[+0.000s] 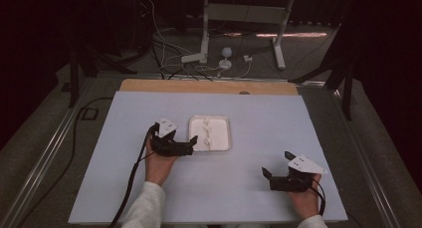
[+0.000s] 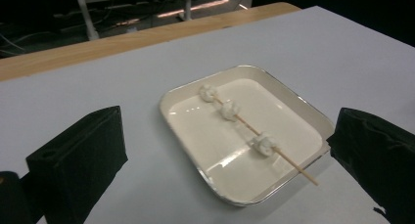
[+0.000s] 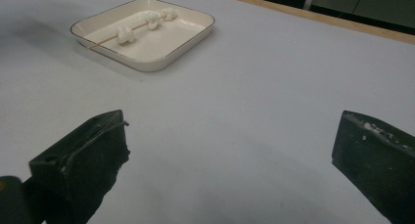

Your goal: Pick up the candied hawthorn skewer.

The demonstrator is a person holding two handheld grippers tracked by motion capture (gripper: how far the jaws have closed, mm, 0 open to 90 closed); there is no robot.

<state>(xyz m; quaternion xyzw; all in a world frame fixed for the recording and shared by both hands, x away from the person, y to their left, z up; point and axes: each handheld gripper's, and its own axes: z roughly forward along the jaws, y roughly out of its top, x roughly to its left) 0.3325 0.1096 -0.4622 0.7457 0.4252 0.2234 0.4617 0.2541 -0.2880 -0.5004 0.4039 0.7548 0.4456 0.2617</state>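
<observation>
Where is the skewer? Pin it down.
The skewer lies in the white tray at mid-table, its bare end over the rim, just ahead of the left gripper.

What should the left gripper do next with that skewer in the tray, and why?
Probably ease the left gripper forward and down toward the bare end of the skewer that overhangs the tray rim. Its jaws stand wide open right beside the tray, and that stick end is free of the three white pieces, while the right gripper sits farther off.
</observation>
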